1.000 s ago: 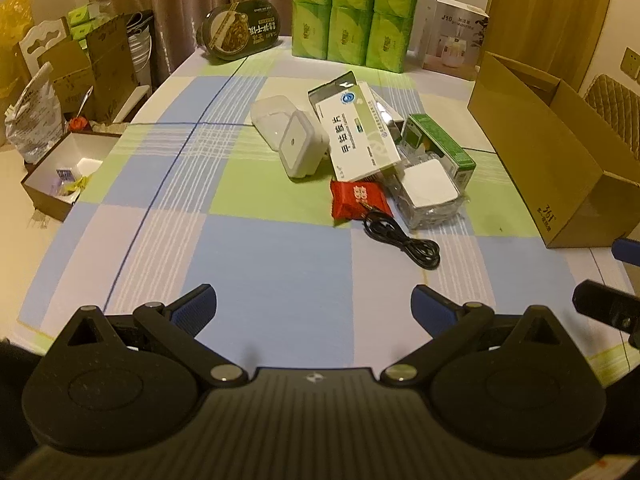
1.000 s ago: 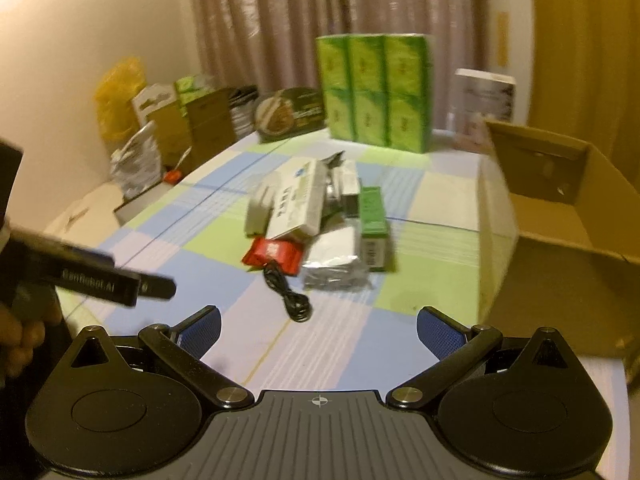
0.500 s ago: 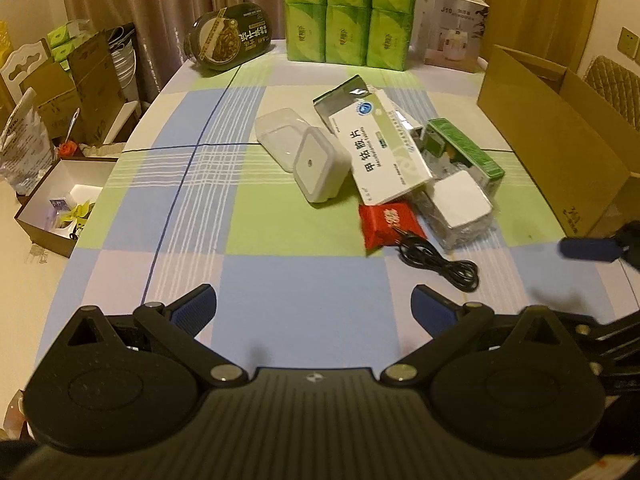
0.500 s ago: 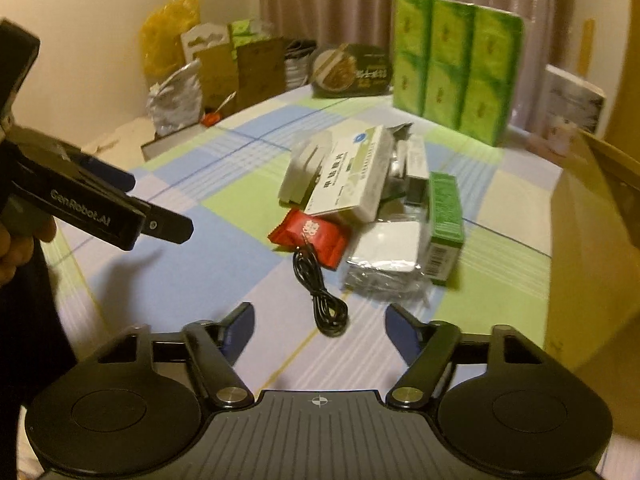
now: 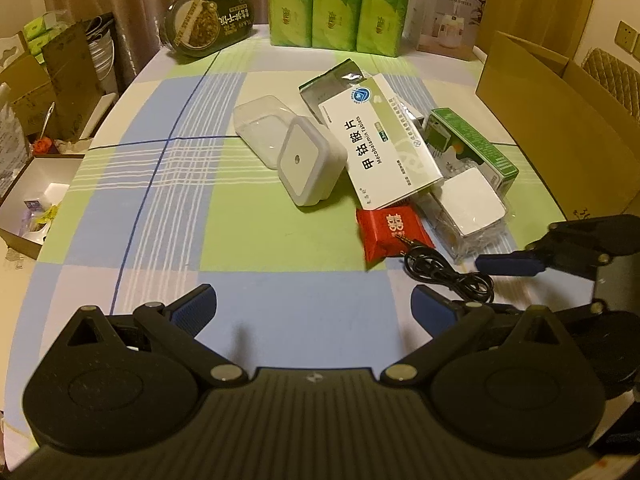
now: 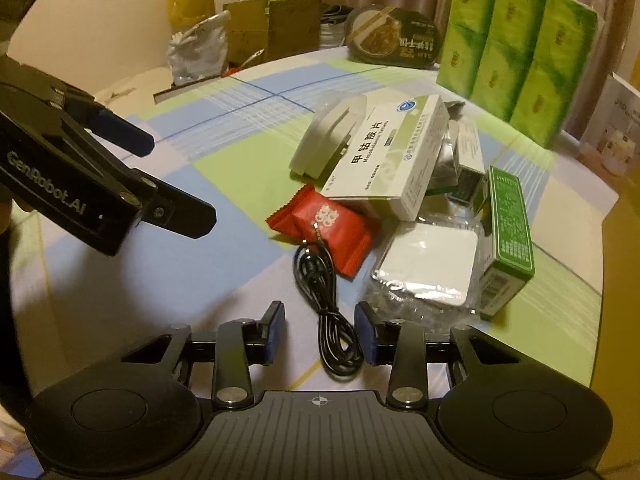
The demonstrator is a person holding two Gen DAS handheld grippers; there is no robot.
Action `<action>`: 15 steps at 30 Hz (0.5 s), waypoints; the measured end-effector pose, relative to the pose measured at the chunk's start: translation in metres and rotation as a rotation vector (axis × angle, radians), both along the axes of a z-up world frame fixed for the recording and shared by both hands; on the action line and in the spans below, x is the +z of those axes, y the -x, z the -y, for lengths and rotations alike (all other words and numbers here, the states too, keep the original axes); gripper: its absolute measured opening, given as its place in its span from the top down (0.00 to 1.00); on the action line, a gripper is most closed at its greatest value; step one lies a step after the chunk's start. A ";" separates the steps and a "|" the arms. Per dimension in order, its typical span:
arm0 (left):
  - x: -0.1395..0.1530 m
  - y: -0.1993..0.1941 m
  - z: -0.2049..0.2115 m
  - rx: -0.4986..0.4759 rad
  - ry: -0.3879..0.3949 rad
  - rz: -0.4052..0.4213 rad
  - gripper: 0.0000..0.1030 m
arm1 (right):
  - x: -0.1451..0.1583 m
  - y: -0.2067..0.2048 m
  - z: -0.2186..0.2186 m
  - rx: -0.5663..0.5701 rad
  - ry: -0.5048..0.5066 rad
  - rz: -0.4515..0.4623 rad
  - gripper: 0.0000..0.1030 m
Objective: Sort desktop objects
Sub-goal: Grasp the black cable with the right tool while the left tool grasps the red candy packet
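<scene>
My right gripper (image 6: 320, 338) points down at the counter (image 5: 256, 216), which is covered in a checked cloth of blue, green and lilac squares; its jaws are narrow and closing, with the near loop of a coiled black audio cable (image 6: 326, 316) lying between the blue ribbed pads, which do not yet press on it. The cable's metal plug end rests on a glossy red crimped-edge sachet (image 6: 326, 224) just beyond it. My left gripper (image 5: 314, 304) hangs over bare cloth with its jaws wide and nothing between them. In the left wrist view the right gripper enters from the right edge, one blue pad above the cable (image 5: 448, 270). The sorting pile sits mid-counter: a flat white cardboard medicine carton (image 5: 380, 144) printed "Mecobalamin Tablets" leans across the sachet (image 5: 390, 232) and a rounded-square white plastic night light (image 5: 310, 164); beside the light lies a clear plastic tray (image 5: 260, 128). To the right are a white square block in crinkled clear wrapping (image 5: 472, 204) and an oblong green carton (image 5: 476, 144). An open brown corrugated box (image 5: 560, 120) stands at the counter's right edge. At the far edge stand stacked green tissue packs (image 5: 336, 0) and a dark oval food tub (image 5: 208, 20).
</scene>
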State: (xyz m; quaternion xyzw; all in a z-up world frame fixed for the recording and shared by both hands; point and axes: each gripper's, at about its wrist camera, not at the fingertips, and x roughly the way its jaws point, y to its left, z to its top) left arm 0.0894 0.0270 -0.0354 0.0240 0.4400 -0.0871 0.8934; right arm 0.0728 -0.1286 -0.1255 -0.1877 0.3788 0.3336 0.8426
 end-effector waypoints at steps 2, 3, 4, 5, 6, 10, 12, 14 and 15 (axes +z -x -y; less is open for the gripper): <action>-0.002 -0.003 0.001 0.000 0.002 -0.003 0.01 | -0.002 -0.004 0.000 -0.002 -0.003 -0.003 0.79; -0.003 -0.005 0.001 0.000 0.002 -0.004 0.01 | -0.003 -0.004 -0.001 -0.001 -0.002 0.000 0.81; -0.004 -0.006 0.001 0.000 0.003 -0.006 0.01 | -0.003 -0.004 -0.002 0.004 0.004 0.006 0.85; -0.005 -0.007 0.002 -0.002 0.003 -0.008 0.01 | -0.003 -0.004 -0.002 0.007 0.012 0.012 0.88; -0.005 -0.008 0.002 -0.002 0.002 -0.009 0.01 | -0.002 -0.003 -0.003 0.006 0.017 0.016 0.89; -0.008 -0.011 0.007 -0.014 0.001 -0.014 0.01 | 0.003 0.002 0.009 -0.028 0.000 0.011 0.90; -0.009 -0.013 0.010 -0.027 0.006 -0.011 0.01 | 0.008 0.006 0.018 -0.048 -0.013 0.008 0.90; -0.010 -0.015 0.014 -0.043 0.012 -0.003 0.01 | 0.012 0.011 0.026 -0.068 -0.015 0.005 0.90; -0.011 -0.016 0.017 -0.055 0.016 0.002 0.01 | 0.013 0.013 0.030 -0.081 -0.016 0.002 0.90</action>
